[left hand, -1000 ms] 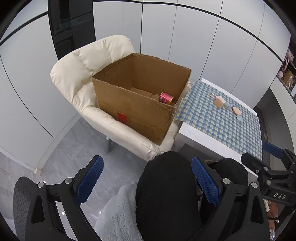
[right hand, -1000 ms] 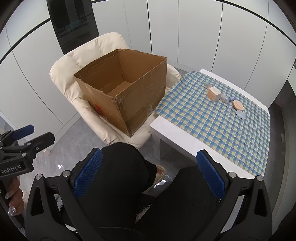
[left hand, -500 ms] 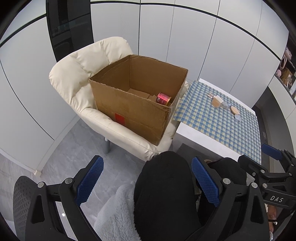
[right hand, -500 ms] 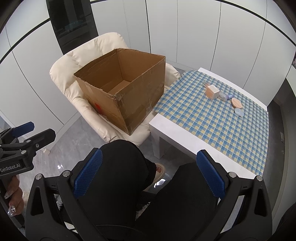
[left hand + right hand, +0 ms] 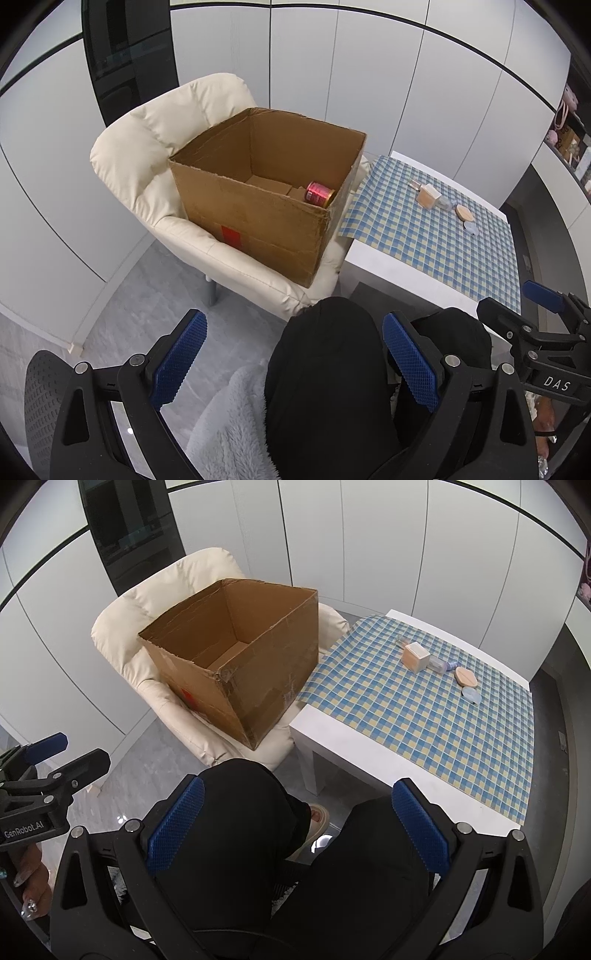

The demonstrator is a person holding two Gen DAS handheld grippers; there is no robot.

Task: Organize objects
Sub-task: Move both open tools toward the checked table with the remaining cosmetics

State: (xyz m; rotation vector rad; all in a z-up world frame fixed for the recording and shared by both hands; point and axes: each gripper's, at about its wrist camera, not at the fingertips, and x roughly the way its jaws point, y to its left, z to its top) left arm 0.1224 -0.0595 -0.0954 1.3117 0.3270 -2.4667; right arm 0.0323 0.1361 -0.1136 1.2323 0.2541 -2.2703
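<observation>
The left gripper (image 5: 295, 360) has its jaws spread wide and released, grasping nothing, over the person's black-clad knees (image 5: 328, 354). The right gripper (image 5: 297, 821) is likewise released, its ridged blue pads (image 5: 421, 830) apart and bare. Beyond the knees an open cardboard box (image 5: 266, 206) sits on a cream padded armchair (image 5: 147, 158); inside it a red cylindrical can (image 5: 318, 194) lies on its side in the corner nearest the worktop (image 5: 332, 734). Just beside the box, the white worktop carries a checked blue cloth (image 5: 424, 716) with a peach cube (image 5: 416, 657), a small bottle (image 5: 443, 665), a round peach compact (image 5: 466, 676) and a pale blue disc (image 5: 471, 695) clustered at its far side.
</observation>
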